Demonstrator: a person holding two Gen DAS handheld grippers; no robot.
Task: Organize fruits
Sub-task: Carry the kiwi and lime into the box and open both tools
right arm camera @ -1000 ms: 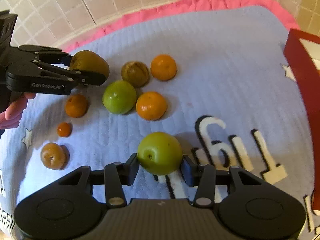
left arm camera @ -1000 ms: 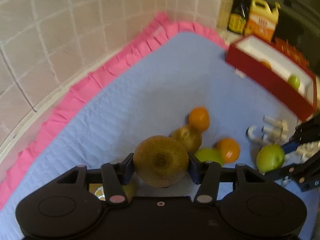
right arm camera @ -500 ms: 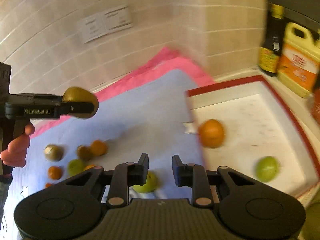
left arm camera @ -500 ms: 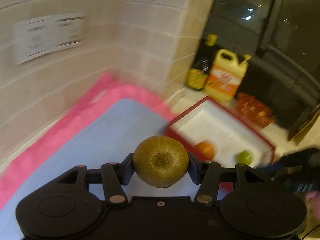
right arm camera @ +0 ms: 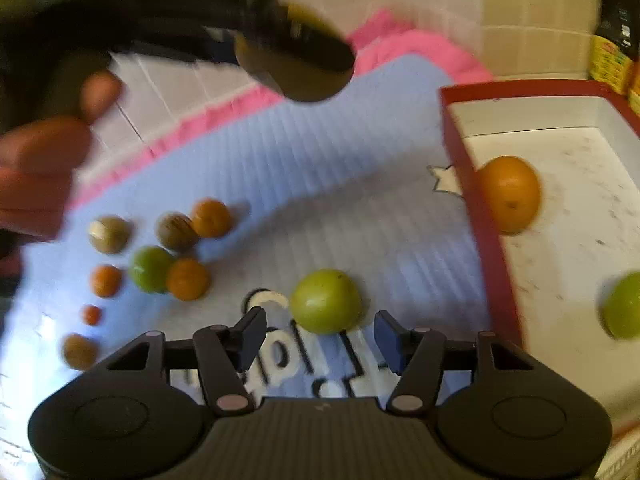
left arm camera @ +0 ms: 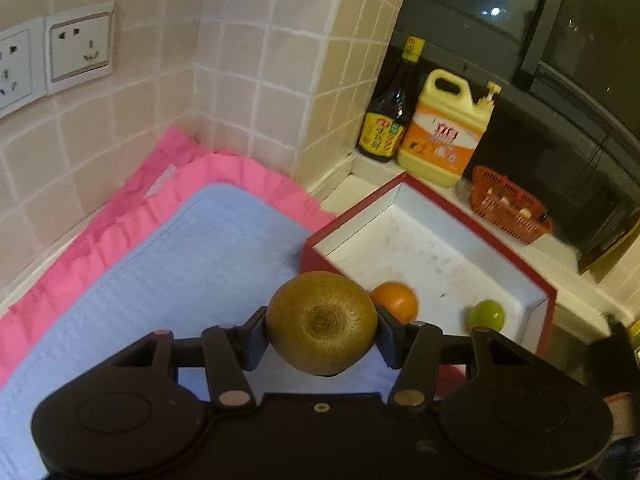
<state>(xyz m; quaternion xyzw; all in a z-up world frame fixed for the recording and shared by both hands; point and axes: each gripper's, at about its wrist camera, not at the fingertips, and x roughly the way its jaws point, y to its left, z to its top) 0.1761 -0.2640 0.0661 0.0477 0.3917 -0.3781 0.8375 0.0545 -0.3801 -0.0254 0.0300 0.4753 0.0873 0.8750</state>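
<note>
Left wrist view: the left gripper (left arm camera: 322, 338) is clenched on a kiwi (left arm camera: 321, 322), one pad against each side, holding it above the blue mat (left arm camera: 192, 264) near the corner of the red box (left arm camera: 548, 300). Inside the box's white tray an orange (left arm camera: 396, 302) lies at about 1 o'clock from the kiwi, partly behind the right finger, and a green fruit (left arm camera: 485, 315) sits farther out at 3 o'clock, near the box's right wall. Beyond the box, around 1 o'clock, a dark sauce bottle (left arm camera: 390, 116) stands just beside a yellow jug (left arm camera: 446, 128), with a red basket (left arm camera: 508, 206) to their right. Wall sockets (left arm camera: 78, 52) sit at 10 o'clock on the tiled wall.

Right wrist view: the right gripper (right arm camera: 320, 340) is released, its jaws spread wide and holding nothing. A green apple (right arm camera: 326, 300) rests on the mat just past the fingertips, at 12 o'clock, touching neither pad. At 9 to 10 o'clock a blurred cluster of small oranges, brownish fruits and one green fruit (right arm camera: 150, 268) lies on the mat. The box is at 3 o'clock, an orange (right arm camera: 510, 194) against its left wall. The other gripper, blurred, carries the kiwi (right arm camera: 296, 72) at 12 o'clock, high above the mat.
</note>
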